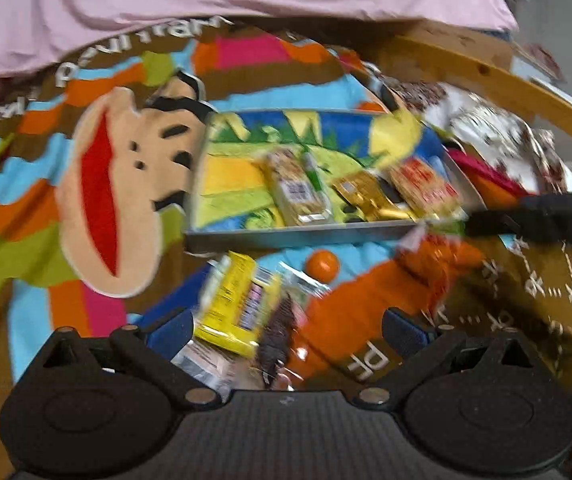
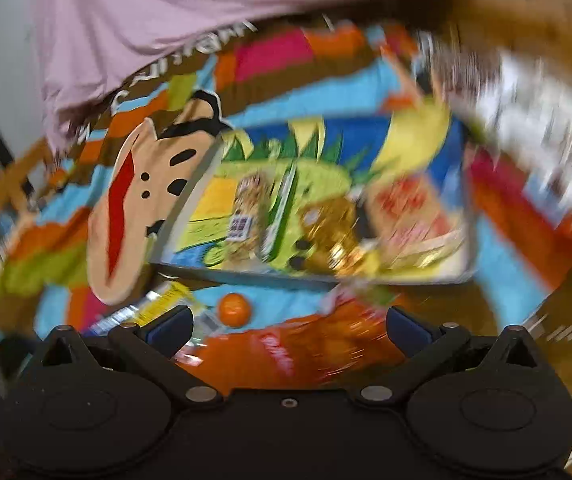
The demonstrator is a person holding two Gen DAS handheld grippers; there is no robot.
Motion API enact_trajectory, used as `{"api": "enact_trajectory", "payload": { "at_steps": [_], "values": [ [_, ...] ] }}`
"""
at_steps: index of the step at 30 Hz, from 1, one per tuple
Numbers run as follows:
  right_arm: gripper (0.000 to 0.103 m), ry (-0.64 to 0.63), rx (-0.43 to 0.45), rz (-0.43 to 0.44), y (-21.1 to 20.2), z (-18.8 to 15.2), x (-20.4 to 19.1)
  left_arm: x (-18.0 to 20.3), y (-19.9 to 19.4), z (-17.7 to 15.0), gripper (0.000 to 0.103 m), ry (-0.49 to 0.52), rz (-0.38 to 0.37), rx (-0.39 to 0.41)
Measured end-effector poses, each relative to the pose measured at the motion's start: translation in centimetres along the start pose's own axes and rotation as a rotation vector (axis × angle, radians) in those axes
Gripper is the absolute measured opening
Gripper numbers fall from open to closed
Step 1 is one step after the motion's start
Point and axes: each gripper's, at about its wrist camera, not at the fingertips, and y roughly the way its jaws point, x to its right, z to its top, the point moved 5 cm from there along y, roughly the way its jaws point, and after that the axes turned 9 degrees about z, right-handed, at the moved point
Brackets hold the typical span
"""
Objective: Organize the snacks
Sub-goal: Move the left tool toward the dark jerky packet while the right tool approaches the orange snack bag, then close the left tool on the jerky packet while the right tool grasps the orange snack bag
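Orange foil of a snack bag (image 2: 286, 354) lies directly ahead of the right gripper (image 2: 288, 330), between its spread, empty fingers, its long axis apparently running crosswise. The metal tray (image 2: 246, 276), already holding several bars, sits just beyond. A small orange ball (image 2: 235, 309) rests ahead-left, near the path. The left gripper (image 1: 284, 334), also open and empty, hovers over a yellow packet (image 1: 230, 304) beside a dark wrapper (image 1: 276, 334).
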Motion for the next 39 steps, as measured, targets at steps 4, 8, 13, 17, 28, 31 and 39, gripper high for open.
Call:
{"api": "enact_trajectory", "payload": {
  "at_steps": [4, 8, 13, 17, 28, 31, 39],
  "values": [
    [0.103, 0.117, -0.081, 0.035, 2.7, -0.4, 1.2, 0.1, 1.3, -0.6, 0.103, 0.017, -0.064, -0.001],
    [0.102, 0.119, -0.112, -0.026, 4.0, -0.9, 2.4, -0.8, 3.5, -0.9, 0.103, -0.011, -0.111, -0.049],
    [0.103, 0.230, -0.091, -0.041, 4.9, -0.5, 4.3, -1.7, 4.3, -1.3, 0.102, -0.068, -0.195, -0.053],
    [0.103, 0.273, -0.079, -0.066, 5.9, -0.1, 5.0, -1.7, 4.2, -1.3, 0.100, -0.074, -0.216, -0.012],
    [0.093, 0.114, -0.073, -0.100, 7.0, -0.8, 4.3, -0.2, 4.3, -1.5, 0.088, 0.015, -0.223, 0.012],
    [0.081, 0.016, -0.084, -0.139, 6.7, -1.3, 3.7, 0.1, 4.3, -1.6, 0.072, 0.062, -0.183, 0.009],
    [0.055, -0.129, -0.118, -0.145, 6.3, -2.5, 3.2, 0.1, 3.7, -1.7, 0.057, 0.065, -0.148, 0.003]
  ]
}}
